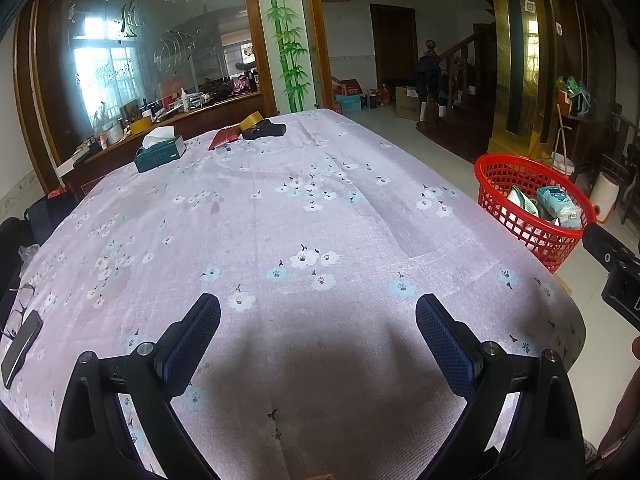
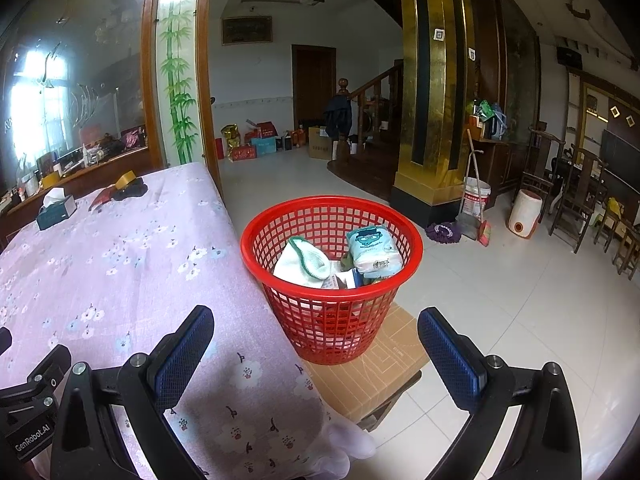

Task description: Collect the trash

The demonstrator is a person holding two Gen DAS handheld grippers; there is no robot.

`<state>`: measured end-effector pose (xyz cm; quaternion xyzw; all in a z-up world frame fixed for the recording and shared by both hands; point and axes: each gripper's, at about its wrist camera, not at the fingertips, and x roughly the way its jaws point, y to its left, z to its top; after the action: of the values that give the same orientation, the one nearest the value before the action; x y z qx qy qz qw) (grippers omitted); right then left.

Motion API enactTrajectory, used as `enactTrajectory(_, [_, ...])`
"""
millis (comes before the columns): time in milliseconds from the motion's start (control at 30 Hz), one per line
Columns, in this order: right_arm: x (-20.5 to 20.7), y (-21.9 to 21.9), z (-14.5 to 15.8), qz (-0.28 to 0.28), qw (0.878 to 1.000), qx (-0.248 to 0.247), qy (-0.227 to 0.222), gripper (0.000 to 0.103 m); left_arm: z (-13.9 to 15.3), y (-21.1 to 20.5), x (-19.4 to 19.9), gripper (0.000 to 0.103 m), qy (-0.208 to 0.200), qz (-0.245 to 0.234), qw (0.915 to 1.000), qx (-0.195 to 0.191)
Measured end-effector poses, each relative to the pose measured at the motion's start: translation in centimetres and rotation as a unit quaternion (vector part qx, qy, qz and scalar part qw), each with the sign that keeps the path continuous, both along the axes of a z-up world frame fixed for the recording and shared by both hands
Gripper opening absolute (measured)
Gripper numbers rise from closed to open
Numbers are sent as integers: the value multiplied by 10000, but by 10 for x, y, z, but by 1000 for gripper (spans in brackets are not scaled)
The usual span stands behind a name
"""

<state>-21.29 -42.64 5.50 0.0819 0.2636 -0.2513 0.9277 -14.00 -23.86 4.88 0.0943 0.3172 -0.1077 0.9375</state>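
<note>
A red mesh basket stands on a cardboard box beside the table's right edge; it also shows in the left wrist view as the basket. Inside lie a white cloth with green trim, a light blue tissue pack and other small wrappers. My right gripper hangs open just in front of the basket, with nothing between its fingers. My left gripper is open and empty above the near part of the floral tablecloth.
At the table's far end sit a tissue box, a red packet, a tape roll and a black item. A phone and glasses lie at the left edge. White tiled floor stretches right of the basket.
</note>
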Motion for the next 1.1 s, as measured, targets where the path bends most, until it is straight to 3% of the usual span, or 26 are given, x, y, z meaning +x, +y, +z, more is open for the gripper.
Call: enactTrajectory(1100, [0,3,-3,21,10000,-8,57,103,-5,3,0,97,56,-25,10000,-8])
